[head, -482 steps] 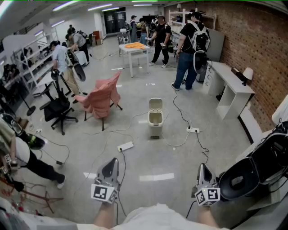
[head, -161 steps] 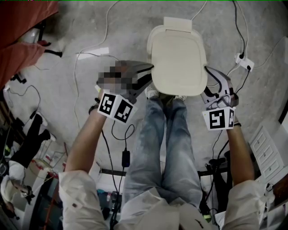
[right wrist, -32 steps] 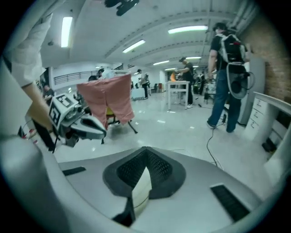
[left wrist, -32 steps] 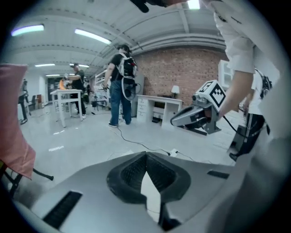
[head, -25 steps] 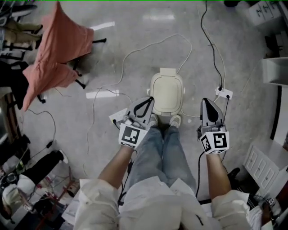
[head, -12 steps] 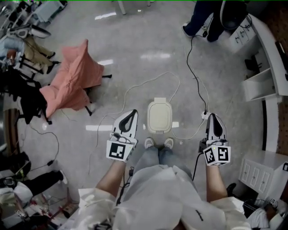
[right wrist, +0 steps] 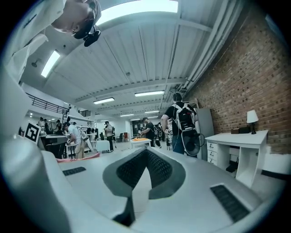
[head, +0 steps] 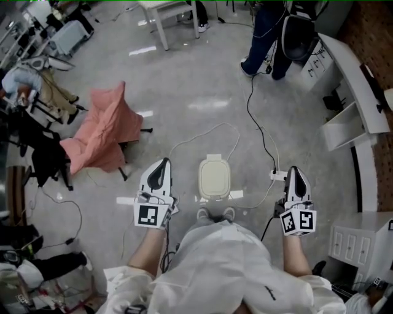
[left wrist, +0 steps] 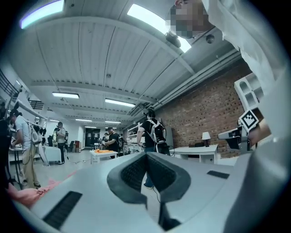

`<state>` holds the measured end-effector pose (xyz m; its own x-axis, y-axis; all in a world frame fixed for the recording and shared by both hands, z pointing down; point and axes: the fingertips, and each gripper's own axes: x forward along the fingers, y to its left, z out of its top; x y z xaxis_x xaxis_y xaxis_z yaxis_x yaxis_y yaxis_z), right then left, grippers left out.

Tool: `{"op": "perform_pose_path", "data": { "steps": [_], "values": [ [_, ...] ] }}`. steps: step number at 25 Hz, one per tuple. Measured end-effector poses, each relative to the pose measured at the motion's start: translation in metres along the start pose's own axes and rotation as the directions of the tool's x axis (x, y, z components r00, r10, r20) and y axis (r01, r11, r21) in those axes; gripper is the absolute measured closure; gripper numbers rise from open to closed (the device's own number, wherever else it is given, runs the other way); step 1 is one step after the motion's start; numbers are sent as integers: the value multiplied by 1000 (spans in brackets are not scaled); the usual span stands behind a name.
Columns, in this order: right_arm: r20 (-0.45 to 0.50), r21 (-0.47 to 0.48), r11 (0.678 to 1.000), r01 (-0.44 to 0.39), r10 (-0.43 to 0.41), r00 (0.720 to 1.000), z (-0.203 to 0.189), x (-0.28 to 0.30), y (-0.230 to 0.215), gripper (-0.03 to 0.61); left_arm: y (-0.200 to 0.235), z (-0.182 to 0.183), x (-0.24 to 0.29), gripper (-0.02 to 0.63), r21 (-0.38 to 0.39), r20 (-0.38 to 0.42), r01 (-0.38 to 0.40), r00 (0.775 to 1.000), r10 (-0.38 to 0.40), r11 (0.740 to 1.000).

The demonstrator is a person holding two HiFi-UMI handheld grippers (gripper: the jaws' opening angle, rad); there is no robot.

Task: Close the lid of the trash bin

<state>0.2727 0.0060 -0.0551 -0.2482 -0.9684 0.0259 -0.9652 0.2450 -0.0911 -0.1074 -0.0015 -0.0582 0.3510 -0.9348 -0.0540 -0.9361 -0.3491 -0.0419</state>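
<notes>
The cream trash bin (head: 214,178) stands on the floor just beyond the person's shoes, its lid down flat. My left gripper (head: 161,165) hangs high to the left of the bin, shut and empty. My right gripper (head: 295,172) hangs high to its right, also shut with nothing held. Both point level across the room, well above the bin. In the left gripper view the left gripper (left wrist: 146,154) has its jaws closed together, and in the right gripper view the right gripper (right wrist: 146,151) does too. The bin is out of both gripper views.
A chair draped in pink cloth (head: 101,133) stands at the left. Cables and a power strip (head: 277,175) lie on the floor around the bin. White desks (head: 353,86) line the brick wall at the right. People stand at the back near a white table (head: 169,10).
Both grippers have risen from beside the bin lid to well above it, still shut. The head view has pulled back, so the bin looks smaller and more of the room shows.
</notes>
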Motion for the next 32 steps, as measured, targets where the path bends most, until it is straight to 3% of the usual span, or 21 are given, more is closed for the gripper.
{"op": "perform_pose_path", "data": {
  "steps": [6,18,32],
  "values": [
    [16,-22,999,47,-46,999,12,-10,-14,561,-1,21,-2,588,32,41,2,999,-3,999],
    [24,-7,999,44,-44,999,11,-10,-1,561,8,21,-10,588,11,37,-25,999,24,1000],
    [16,-4,999,41,-41,999,5,-9,8,561,5,14,-14,588,8,24,-5,1000,4,1000]
  ]
}}
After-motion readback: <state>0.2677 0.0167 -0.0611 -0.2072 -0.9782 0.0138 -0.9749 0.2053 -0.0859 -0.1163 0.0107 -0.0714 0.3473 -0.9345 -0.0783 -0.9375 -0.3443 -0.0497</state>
